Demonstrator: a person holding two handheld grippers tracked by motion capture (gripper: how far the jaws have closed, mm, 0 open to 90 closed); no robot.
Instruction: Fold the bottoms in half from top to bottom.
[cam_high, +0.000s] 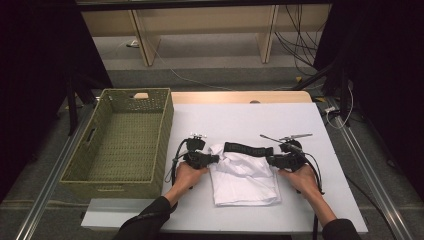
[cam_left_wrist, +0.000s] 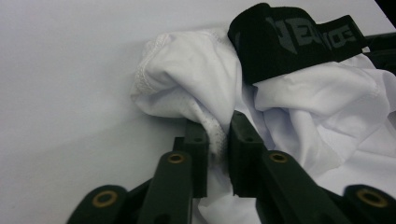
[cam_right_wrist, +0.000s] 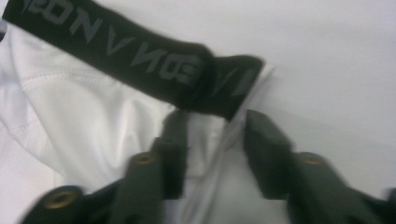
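— What is in the green basket (cam_high: 122, 145)?

— Nothing. It sits on the left of the counter (cam_high: 300, 125), with its open top up.

— Where are the white shorts (cam_high: 245, 177)?

— They lie on the counter, right of the basket, between both hands. Their black band (cam_high: 248, 148) is at the far edge.

— How are the hands?

— Both reach in from below. The left tool (cam_left_wrist: 217, 140) is pinched shut on a white fold. The right tool (cam_right_wrist: 212, 135) has its jaws apart around the band's end.

White garment (cam_high: 245, 176) between two grippers; wicker basket (cam_high: 125, 142) left
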